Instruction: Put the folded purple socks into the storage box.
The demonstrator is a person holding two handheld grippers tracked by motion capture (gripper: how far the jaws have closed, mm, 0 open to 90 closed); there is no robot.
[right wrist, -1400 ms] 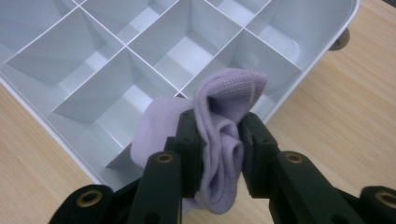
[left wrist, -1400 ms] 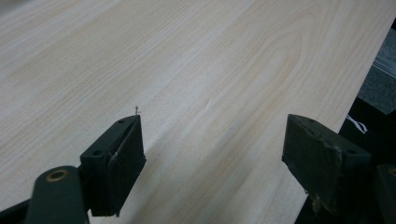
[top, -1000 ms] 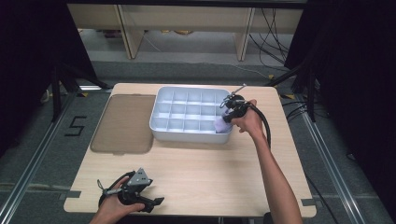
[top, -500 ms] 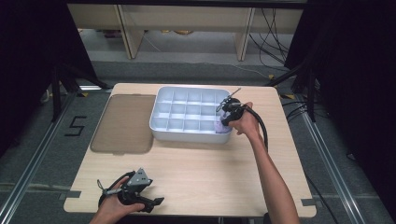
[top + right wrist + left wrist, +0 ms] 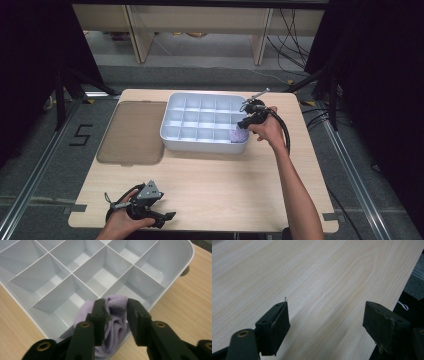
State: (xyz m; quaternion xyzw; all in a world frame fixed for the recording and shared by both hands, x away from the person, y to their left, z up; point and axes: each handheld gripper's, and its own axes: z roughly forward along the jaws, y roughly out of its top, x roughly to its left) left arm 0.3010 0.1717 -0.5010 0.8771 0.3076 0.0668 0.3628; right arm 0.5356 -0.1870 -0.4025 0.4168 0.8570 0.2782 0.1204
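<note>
On the table (image 5: 215,185), beside a brown lid (image 5: 132,132), the left gripper (image 5: 325,325) rests with jaws wide apart and empty. The right gripper (image 5: 115,315) pinches a lilac cloth (image 5: 115,308) over the near right corner cell of the white tray (image 5: 200,145). Placing seems underway; next, lower it and release.

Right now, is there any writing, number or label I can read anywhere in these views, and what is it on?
"5": a single dark numeral on the grey floor, left of the table.
Nothing else reads: the white divided tray, the brown lid beside it and the purple cloth carry no visible print.
</note>
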